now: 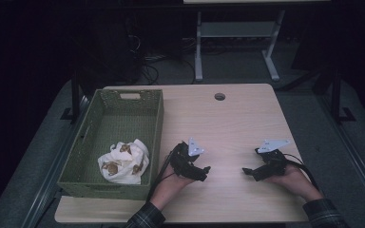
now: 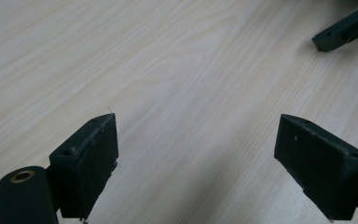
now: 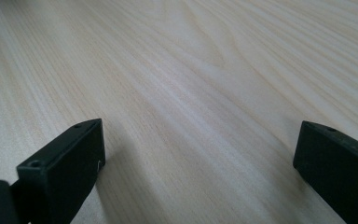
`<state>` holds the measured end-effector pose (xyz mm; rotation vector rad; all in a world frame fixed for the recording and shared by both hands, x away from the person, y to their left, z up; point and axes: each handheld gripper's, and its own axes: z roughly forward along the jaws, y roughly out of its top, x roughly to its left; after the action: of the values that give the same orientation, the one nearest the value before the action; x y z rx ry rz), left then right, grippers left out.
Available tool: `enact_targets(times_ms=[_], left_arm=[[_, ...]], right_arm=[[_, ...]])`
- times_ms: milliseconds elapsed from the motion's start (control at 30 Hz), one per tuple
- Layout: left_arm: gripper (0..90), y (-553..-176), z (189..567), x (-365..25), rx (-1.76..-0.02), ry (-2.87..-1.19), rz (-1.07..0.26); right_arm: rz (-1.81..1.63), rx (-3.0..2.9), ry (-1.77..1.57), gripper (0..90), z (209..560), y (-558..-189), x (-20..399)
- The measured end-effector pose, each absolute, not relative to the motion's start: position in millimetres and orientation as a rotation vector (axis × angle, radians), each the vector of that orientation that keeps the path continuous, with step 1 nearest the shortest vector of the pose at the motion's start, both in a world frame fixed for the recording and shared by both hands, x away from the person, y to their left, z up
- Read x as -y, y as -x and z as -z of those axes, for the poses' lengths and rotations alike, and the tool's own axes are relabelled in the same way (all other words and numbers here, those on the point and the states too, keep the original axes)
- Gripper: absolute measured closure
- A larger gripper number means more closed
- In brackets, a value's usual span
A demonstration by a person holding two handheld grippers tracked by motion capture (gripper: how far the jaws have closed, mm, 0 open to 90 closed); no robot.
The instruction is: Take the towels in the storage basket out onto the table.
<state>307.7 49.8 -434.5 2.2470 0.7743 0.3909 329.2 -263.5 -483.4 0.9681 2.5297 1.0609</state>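
Near the tabletop's [image 1: 228,123] front edge, the left tongs [image 1: 204,172] and right tongs [image 1: 248,172] rest wide open, gripping nothing. Left of them, well apart, a crumpled cloth [image 1: 123,161] lies inside the green basket [image 1: 105,105].

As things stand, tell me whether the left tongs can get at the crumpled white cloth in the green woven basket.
Probably yes. The left tongs are open and empty beside the green woven basket, and the crumpled white cloth lies uncovered. Only the basket's near wall stands between, so they must go over it.
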Motion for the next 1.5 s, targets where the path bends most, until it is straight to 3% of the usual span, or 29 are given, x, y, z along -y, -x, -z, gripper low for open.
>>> enact_targets(times_ms=[1500], left_arm=[[13.0, -326, 375, -67, -0.657, -2.134, -0.303]], right_arm=[[-1.061, -2.529, -0.968, 1.5, 483, -329, 264]])
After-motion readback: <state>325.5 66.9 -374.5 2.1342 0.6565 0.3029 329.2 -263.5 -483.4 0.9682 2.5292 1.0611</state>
